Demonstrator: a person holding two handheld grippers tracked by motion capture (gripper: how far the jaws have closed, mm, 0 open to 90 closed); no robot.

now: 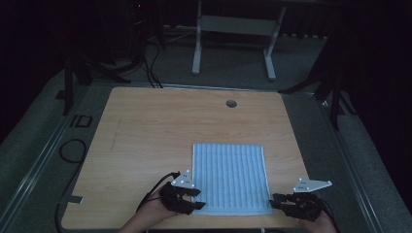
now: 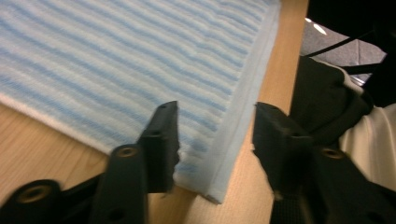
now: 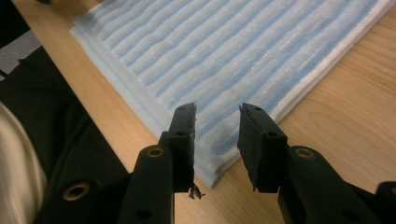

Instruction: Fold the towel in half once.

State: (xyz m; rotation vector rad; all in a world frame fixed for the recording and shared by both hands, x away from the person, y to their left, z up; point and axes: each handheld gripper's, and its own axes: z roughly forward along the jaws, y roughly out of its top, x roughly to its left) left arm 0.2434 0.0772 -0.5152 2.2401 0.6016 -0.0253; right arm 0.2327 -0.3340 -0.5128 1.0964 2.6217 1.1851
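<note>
A folded towel [image 1: 229, 177] with blue and white stripes lies flat on the wooden table [image 1: 145, 131], close to its near edge. My left gripper [image 1: 197, 205] sits at the towel's near left corner. In the left gripper view its jaws [image 2: 215, 112] stand apart over that corner of the towel [image 2: 116, 56], and the pads do not press on it. My right gripper [image 1: 273, 201] is at the near right corner. In the right gripper view its jaws [image 3: 217, 112] are open, with the layered corner of the towel [image 3: 224, 46] below the gap.
A round cable hole [image 1: 231, 103] is near the table's far edge. A white table frame [image 1: 233, 24] stands on the floor behind, and black cables [image 1: 73, 150] lie on the floor at the left. The person's dark clothing [image 2: 327, 93] is just past the near edge.
</note>
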